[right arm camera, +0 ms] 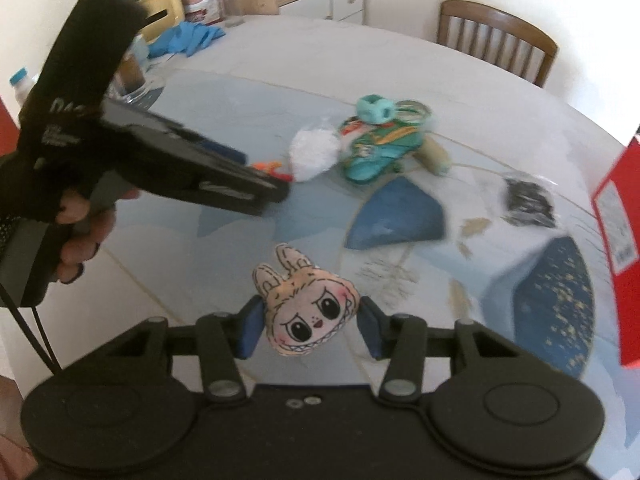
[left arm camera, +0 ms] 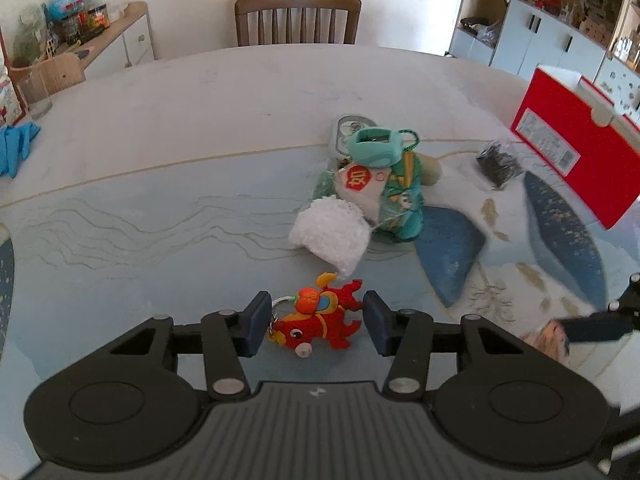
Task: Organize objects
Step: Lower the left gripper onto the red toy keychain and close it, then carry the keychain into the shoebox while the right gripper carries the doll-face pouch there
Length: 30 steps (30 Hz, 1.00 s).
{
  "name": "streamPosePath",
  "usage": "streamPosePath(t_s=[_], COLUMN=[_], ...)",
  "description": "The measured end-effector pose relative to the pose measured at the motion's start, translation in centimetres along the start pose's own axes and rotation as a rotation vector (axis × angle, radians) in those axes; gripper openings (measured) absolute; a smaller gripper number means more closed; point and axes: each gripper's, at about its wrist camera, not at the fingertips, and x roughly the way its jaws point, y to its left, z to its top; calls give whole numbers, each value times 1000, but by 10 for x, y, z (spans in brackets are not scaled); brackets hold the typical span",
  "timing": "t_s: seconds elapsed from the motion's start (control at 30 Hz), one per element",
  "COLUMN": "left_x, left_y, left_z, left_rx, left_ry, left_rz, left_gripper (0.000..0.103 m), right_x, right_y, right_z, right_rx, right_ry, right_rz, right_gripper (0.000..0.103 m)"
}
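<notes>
Nearest the left wrist camera, the left gripper point(left arm camera: 314, 322) is seen with its two blue pads set on either side of a red fish keychain charm point(left arm camera: 318, 322). The charm is judged to be light, soft and stuffed, with a small metal ring point(left arm camera: 280, 303) at its head end. It is best taken across the plump body, not by the thin fins or the ring, which would let it swing. The left pad appears to meet the ring end; a narrow gap seems to remain at the tail side, so a firm pinch cannot be confirmed. The jaws are partly closed around the charm, which lies on or just above the patterned table point(left arm camera: 140, 220).

In the right wrist view, the right gripper point(right arm camera: 310, 326) is seen partly closed on a flat plush bunny-eared face charm point(right arm camera: 308, 312). Both pads are pressed against its sides, and the charm is held clear of the table surface. It is judged to be very light, soft and compressible; a hold across the widest part of the face is suitable, and little force is needed.

Further away, a pile is seen at the table's middle: a white fluffy pouch point(left arm camera: 330, 234), a green fabric bag point(left arm camera: 402, 200) and a teal silicone case point(left arm camera: 374, 146). A red cardboard box point(left arm camera: 576, 148) stands open at the right edge and is judged a likely container.
</notes>
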Motion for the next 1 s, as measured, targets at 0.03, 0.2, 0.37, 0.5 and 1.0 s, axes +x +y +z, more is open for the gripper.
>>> streamPosePath(t_s=[0.03,0.2,0.37,0.5,1.0], left_x=[-4,-23,-42,-56,-81], left_y=[-1,-16,-39,-62,-176], left_z=[1,6,15,26,81], left_rx=[-2,22,46,63,192], left_ry=[-1,10,-2,-19,-98], left_rz=[-6,-11,-36,-63,-121], left_gripper=[50,50,50,50,50], right_x=[-5,-32,-61,-83,-155], right_y=[-4,-28,-56,-78,-175], right_z=[-1,-4,-6,-7,-15], right_rx=[8,66,112,143,180], right_ry=[-5,-37,-67,-102,-179], right_rz=[-7,-39,-78,-110,-240], right_gripper=[48,48,48,48,49])
